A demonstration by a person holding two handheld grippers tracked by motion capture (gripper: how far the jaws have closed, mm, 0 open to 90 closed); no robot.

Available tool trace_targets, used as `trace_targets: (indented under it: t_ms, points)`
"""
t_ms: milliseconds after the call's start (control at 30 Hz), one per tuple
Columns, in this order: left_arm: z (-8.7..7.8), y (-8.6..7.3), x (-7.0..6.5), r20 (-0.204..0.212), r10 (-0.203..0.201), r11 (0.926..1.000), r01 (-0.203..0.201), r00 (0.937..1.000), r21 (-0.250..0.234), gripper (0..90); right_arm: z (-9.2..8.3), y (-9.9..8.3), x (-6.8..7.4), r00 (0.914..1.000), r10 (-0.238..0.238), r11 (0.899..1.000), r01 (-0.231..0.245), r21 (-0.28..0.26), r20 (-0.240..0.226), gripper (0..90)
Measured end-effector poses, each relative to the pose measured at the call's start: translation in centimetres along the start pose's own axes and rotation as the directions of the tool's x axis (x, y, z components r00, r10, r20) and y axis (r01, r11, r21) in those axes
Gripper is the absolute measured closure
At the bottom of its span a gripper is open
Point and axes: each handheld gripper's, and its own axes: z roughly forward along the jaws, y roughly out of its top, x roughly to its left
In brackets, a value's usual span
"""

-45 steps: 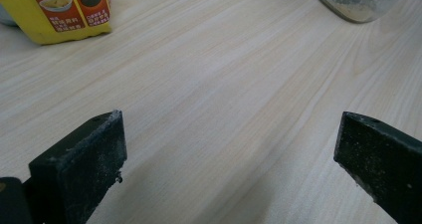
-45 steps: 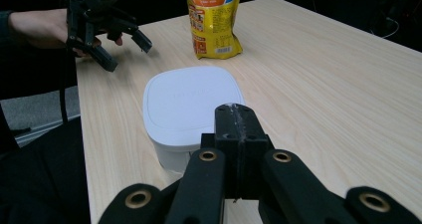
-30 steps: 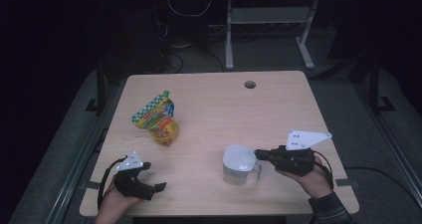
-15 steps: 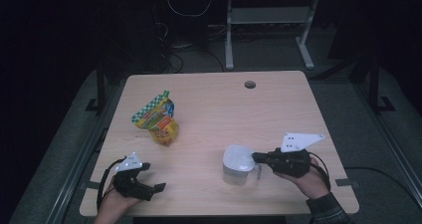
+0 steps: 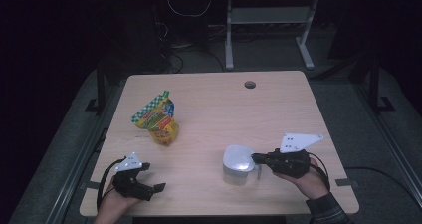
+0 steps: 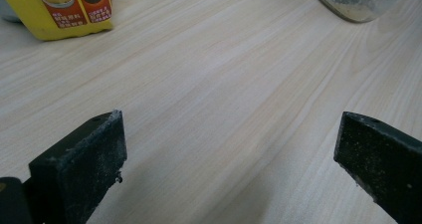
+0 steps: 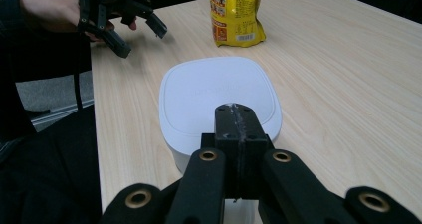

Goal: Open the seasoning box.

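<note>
The right gripper point(image 5: 255, 159) has its jaws pressed flat together with nothing between them, and their joined tip rests over the near rim of the white lid point(image 7: 219, 94) on the container point(image 5: 238, 165); whether it actually presses on the lid I cannot tell. That container stands near the table's point(image 5: 278, 104) front edge, right of its middle, straight ahead of the tip, so any push or lift begins right there. The left gripper point(image 5: 149, 186) is by the front left corner, jaws spread wide over bare wood and holding nothing, well apart from the container. So the right hand point(image 5: 308, 181) is plainly the nearer one. Farther back, toward the left edge, a yellow snack pouch point(image 5: 158, 120) stands upright, nearer the left gripper than the right.
</note>
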Motion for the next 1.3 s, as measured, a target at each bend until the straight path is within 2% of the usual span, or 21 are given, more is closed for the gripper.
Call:
trace_targets:
  t_ms: [1300]
  points:
    - [-0.02,0.0,0.0,0.001,0.001,1.0,-0.001,1.0,0.002,0.0,-0.32,-0.43,-0.01,0.9999,0.008,1.0,-0.008,-0.003,0.008,90.0]
